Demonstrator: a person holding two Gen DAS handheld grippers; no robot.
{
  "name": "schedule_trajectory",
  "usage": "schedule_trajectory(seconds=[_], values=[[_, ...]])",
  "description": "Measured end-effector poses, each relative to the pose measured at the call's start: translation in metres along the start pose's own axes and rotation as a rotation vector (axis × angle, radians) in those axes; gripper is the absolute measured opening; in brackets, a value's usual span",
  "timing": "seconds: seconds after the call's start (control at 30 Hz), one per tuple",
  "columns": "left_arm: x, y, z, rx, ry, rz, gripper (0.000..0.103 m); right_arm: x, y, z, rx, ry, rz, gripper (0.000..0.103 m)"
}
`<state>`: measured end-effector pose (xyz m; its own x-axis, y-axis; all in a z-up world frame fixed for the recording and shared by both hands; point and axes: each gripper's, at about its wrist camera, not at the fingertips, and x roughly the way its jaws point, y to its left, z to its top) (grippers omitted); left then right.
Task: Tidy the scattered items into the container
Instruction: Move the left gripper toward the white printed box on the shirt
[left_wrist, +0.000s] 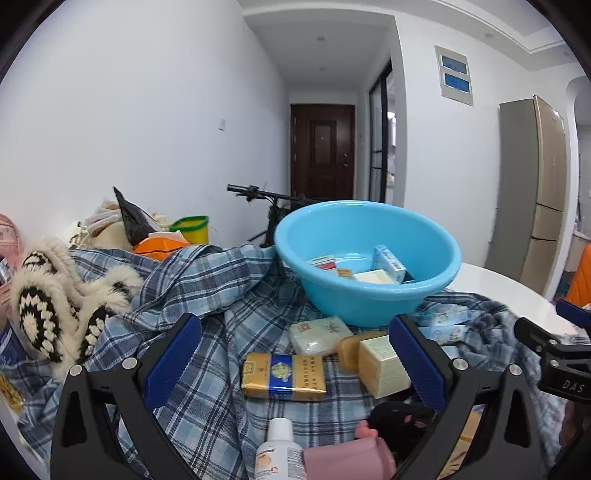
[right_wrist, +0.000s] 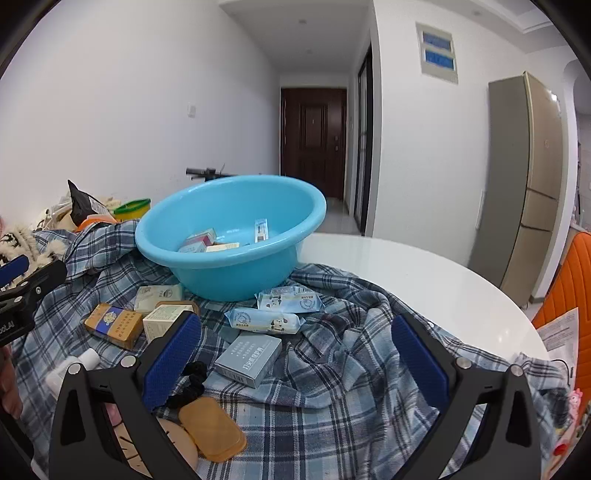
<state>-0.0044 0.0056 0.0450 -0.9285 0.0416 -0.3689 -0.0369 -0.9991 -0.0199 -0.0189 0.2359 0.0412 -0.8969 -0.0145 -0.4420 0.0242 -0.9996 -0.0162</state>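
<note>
Both grippers, left gripper (left_wrist: 295, 354) and right gripper (right_wrist: 295, 354), stand wide and empty over light, stiff boxes (left_wrist: 283, 376) on the cloth (right_wrist: 332, 398) before the basin (left_wrist: 369, 295); grasp across flat sides.

White round table (right_wrist: 424, 280); plaid cloth (right_wrist: 332, 387) spread over it.

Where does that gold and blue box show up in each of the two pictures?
Left wrist view: the gold and blue box lies low in the middle, on the plaid cloth, between the open tool's fingers.
Right wrist view: the same box lies at the left, outside the tool's fingers.
Shared landmark: the blue basin, behind the box in both.
</note>
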Motion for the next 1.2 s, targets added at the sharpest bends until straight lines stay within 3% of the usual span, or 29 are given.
schedule_trajectory(seconds=[0.13, 0.3, 0.57, 0.83, 0.93, 1.03, 1.13, 1.2], values=[[-0.011, -0.002, 0.022, 0.014, -0.030, 0.015, 0.103, -0.013, -0.006, 0.022, 0.027, -0.011, -0.003, 0.103], [-0.033, -0.006, 0.051, 0.024, -0.108, 0.036, 0.103, -0.041, -0.010, 0.053, 0.034, -0.107, -0.006, 0.103], [-0.068, -0.018, 0.086, 0.069, -0.187, 0.039, 0.103, -0.086, -0.005, 0.093, 0.008, -0.246, -0.078, 0.103], [-0.078, -0.022, 0.095, 0.064, -0.238, 0.136, 0.103, -0.083, -0.007, 0.101, 0.016, -0.211, 0.005, 0.103], [-0.068, -0.020, 0.099, 0.078, -0.198, 0.107, 0.103, -0.077, -0.009, 0.105, 0.006, -0.201, 0.021, 0.103], [-0.048, -0.021, 0.102, 0.085, -0.115, 0.074, 0.103, -0.065, -0.011, 0.112, -0.013, -0.160, -0.023, 0.103], [-0.027, -0.021, 0.107, 0.074, -0.038, 0.090, 0.103, -0.044, -0.012, 0.122, -0.041, -0.064, -0.021, 0.103], [-0.005, -0.017, 0.113, 0.045, 0.080, 0.044, 0.103, -0.027, -0.010, 0.131, -0.085, 0.023, 0.028, 0.103]])
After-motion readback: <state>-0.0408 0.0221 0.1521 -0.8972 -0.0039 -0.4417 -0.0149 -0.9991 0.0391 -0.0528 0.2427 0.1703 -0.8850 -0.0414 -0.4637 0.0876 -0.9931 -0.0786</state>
